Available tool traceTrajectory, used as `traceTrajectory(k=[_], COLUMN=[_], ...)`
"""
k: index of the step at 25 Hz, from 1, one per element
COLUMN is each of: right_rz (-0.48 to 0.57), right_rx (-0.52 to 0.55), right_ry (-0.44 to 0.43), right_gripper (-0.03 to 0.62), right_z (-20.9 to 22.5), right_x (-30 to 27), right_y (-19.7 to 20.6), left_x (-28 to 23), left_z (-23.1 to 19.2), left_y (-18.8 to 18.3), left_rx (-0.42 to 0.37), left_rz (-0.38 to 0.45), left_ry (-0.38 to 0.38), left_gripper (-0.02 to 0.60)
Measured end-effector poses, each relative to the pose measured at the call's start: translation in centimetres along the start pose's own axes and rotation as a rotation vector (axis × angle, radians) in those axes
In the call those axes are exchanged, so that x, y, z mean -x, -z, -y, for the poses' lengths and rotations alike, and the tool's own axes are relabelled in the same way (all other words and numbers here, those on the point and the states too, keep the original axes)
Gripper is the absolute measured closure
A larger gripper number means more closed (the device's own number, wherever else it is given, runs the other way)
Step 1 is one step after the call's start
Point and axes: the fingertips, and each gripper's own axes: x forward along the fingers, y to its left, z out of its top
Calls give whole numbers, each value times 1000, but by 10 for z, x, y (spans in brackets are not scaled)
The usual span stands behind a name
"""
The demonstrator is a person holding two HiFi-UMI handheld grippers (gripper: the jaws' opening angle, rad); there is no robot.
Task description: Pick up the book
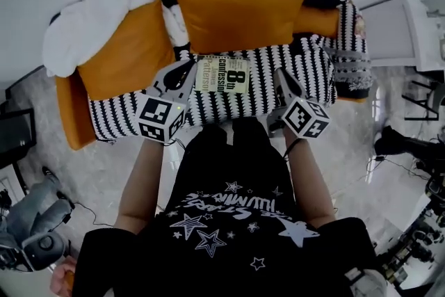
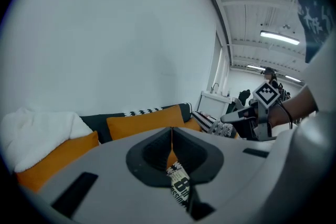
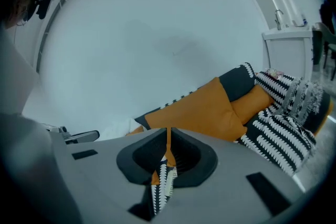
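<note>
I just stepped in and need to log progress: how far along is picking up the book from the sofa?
Done: nothing yet; the book lies flat on the striped sofa, not lifted. In hand: the left tool is close by its left edge and the right tool stands off to its right, both with jaws together and nothing gripped. Left to do: open a tool, close on the book and lift it.
</note>
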Motion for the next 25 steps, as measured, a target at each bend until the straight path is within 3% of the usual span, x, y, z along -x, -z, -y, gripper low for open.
traceTrajectory(k=[5, 20, 25], right_rz=[-57, -265, -362], right_rx=[-57, -60, -1], right_ry=[-35, -100, -159], right_gripper=[557, 557, 557], right_z=[21, 115, 140], right_x=[-21, -118, -161], right_y=[29, 84, 112], left_x=[-19, -97, -129], left_z=[-2, -10, -21], left_y=[21, 73, 100], left_rx=[4, 57, 83], left_rz=[-69, -227, -263], left_ry=[-21, -105, -130], left_gripper=[569, 569, 569])
